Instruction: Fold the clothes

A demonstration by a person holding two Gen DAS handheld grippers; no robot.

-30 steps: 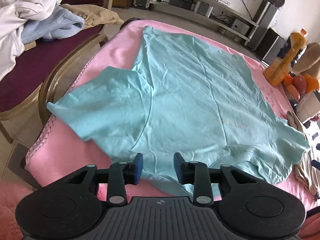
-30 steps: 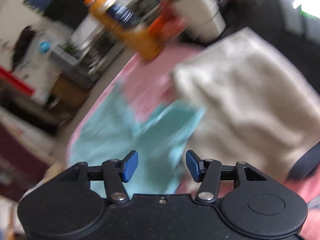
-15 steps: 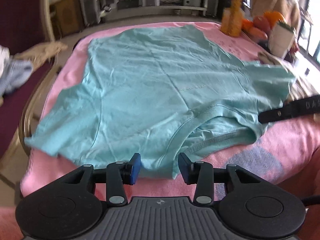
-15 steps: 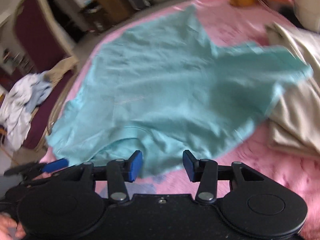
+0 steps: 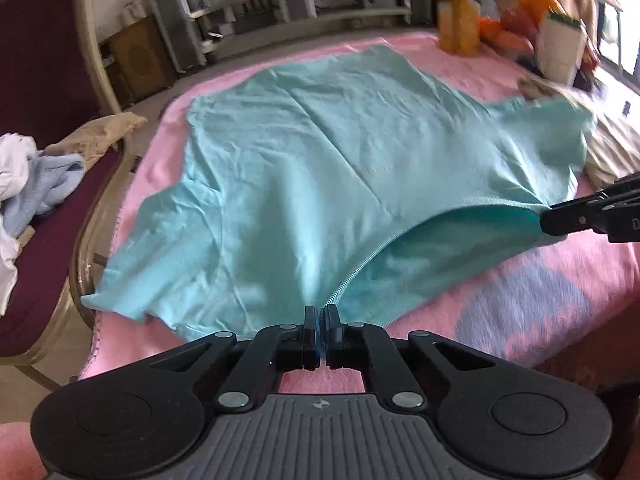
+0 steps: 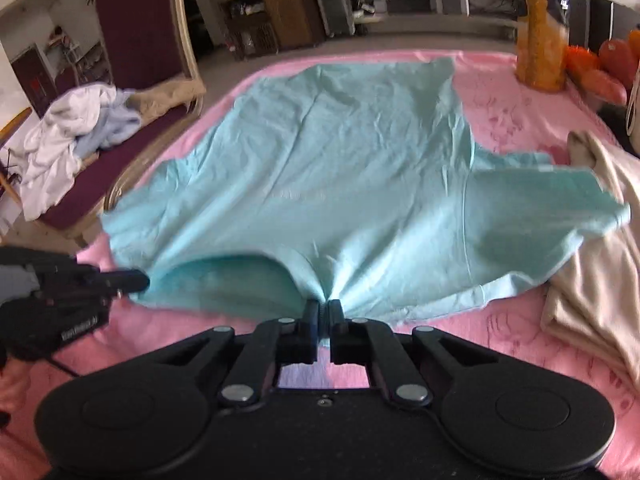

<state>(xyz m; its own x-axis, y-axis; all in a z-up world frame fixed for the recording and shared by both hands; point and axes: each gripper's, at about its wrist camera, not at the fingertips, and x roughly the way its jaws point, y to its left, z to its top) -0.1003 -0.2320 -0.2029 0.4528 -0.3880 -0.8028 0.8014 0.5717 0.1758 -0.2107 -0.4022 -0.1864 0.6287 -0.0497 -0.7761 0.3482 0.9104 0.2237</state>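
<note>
A: Teal tee (image 5: pixel 320 168) lies spread flat on the pink blanket (image 5: pixel 540 312), collar end nearest both cameras, hem far.

B: Grippers?

A: Left gripper (image 5: pixel 320 320) is clenched on the ribbed collar edge; its jaws have just been closing, and cloth is pinched between them. Right gripper (image 6: pixel 324 312) has done the same and bites the tee near the other side of the collar. Each shows in the other's view, at the neckline's two ends.

B: Why there?

A: My guess is two matched pinch points at the neck, so the top edge can be raised evenly and carried toward the hem. The collar (image 5: pixel 400 236) already gapes between them, pulled into a taut arc.

B: Sleeves?

A: Both are out to the sides, unfolded. One reaches onto a beige garment (image 6: pixel 592 280) lying beside the tee.

B: Progress?

A: Early, I'd say; no fold made yet.

B: Clutter?

A: Chair (image 6: pixel 132 92) off the far-left corner holds a heap of clothes (image 6: pixel 72 132). Orange items (image 6: pixel 600 64) sit at the far right, well apart from the tee.
</note>
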